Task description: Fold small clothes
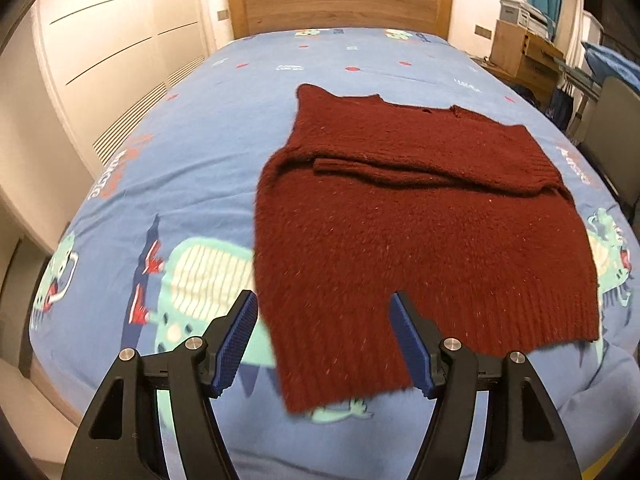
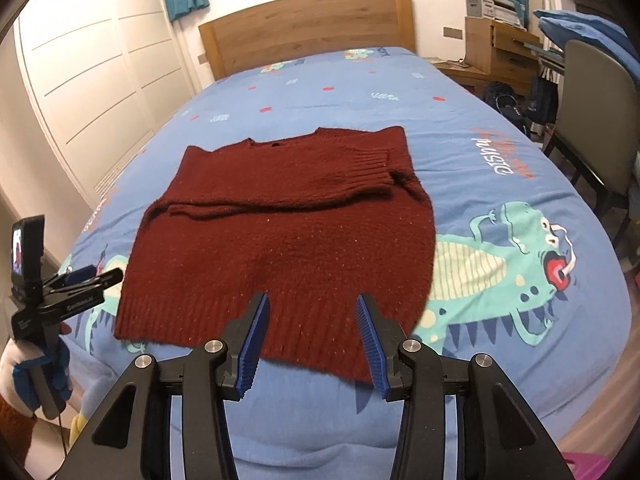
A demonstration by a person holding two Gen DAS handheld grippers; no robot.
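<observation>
Sweater (image 1: 420, 224), dark red and fuzzy, flat on the blue dinosaur bed cover (image 1: 192, 128), neck end toward the wooden headboard (image 1: 340, 0), ribbed bottom edge near the claws. Both sleeves (image 2: 352, 168) already folded in across the chest, one lying over the other, so more like a plain rectangle now. Sides tucked in, then. Still long from neck to bottom edge, so probably one more fold left: bottom edge up to the neck, or the other way. Not a small neat bundle yet.

Left claw (image 1: 324, 344) open wide, nothing between the blue pads (image 1: 238, 340), up above the bottom left corner of the sweater, not touching it. Right claw (image 2: 312, 346) open about halfway, empty too, above the bottom edge near the middle and right. From the right camera, left claw seen off to the side, apart from the cloth, with a gloved hand (image 2: 44, 380) around its handle.

Likely next: both claws down to the ribbed bottom edge, one at each corner, pinch, lift, lay over. Fuzzy knit thick and floppy, so easy to bunch up.
</observation>
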